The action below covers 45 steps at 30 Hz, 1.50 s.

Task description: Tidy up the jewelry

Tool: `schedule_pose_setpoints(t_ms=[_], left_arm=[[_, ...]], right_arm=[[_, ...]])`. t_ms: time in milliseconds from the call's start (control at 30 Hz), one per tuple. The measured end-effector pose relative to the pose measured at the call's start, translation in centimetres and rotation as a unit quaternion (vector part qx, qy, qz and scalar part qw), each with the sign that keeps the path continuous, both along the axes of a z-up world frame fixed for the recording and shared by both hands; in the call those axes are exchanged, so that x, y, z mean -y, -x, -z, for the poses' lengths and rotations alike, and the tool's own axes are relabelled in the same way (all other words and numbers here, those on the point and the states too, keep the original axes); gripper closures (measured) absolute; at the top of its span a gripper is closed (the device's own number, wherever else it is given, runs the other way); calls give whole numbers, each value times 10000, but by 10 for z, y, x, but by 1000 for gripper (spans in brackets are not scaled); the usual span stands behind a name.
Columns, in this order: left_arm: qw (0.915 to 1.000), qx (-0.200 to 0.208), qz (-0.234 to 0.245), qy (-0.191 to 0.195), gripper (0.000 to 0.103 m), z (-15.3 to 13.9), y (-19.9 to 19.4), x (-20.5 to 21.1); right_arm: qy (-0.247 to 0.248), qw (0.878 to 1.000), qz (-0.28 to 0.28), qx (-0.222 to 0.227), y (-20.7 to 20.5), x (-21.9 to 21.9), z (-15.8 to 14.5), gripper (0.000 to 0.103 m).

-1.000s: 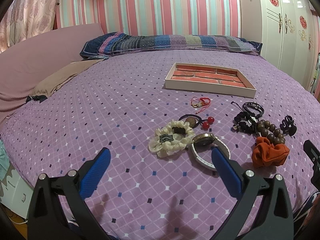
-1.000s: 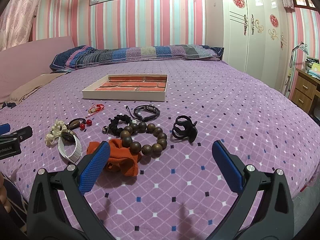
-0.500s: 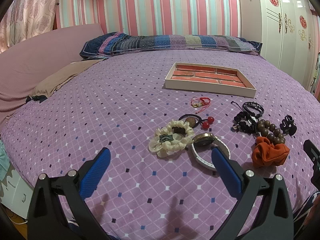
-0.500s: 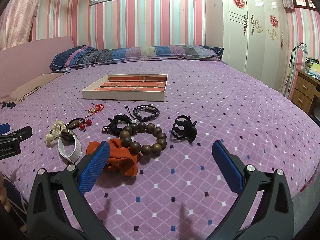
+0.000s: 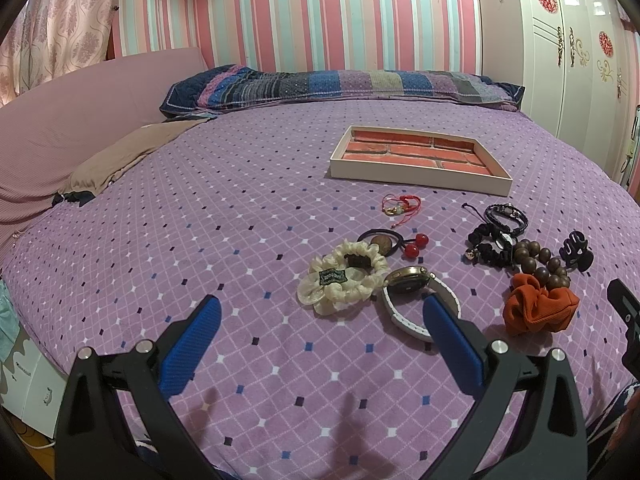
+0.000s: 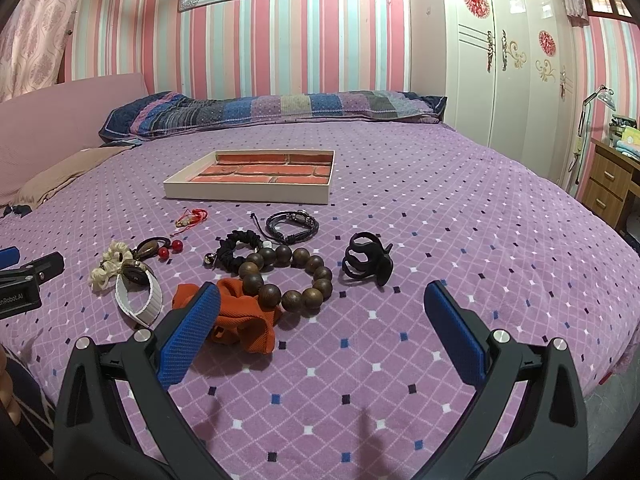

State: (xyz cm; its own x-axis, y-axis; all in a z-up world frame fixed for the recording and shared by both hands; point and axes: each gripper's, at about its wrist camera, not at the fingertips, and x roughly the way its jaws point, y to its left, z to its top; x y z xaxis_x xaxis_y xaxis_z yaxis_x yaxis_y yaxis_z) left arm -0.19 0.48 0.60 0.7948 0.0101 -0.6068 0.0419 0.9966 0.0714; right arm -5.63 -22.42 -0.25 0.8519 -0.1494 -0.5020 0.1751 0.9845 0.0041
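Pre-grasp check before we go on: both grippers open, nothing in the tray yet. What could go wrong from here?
1. The brown wooden bead bracelet lies partly on the orange fabric scrunchie and touches the black scrunchie; a grasp may drag a neighbour along.
2. The white-strap watch touches the cream scrunchie; same risk.
3. The thin red cord bracelet lies flat on the soft purple bedspread; the gripper may pinch fabric.

Tray (image 6: 248,194) mid-bed (image 6: 440,208), pillow (image 6: 272,110) behind at head edge. Nearer the foot edge, left to right: scrunchie (image 5: 344,276), watch (image 5: 412,292), bead bracelet (image 6: 288,276), hair claw (image 6: 366,260).
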Motion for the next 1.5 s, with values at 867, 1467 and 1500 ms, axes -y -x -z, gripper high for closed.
schedule_pose_setpoints(t_ms=[867,1467,1500], left_arm=[[10000,6,3,-13,4,0,0,0],[10000,44,41,-51,4,3,-1,1],[10000,42,50,-51,4,3,-2,1]], right_arm=[[39,10000,5,34,0,-1,0,4],[27,10000,5,-17,-3,-2,4,4],[25,10000,5,-23,-4,-2,4,4]])
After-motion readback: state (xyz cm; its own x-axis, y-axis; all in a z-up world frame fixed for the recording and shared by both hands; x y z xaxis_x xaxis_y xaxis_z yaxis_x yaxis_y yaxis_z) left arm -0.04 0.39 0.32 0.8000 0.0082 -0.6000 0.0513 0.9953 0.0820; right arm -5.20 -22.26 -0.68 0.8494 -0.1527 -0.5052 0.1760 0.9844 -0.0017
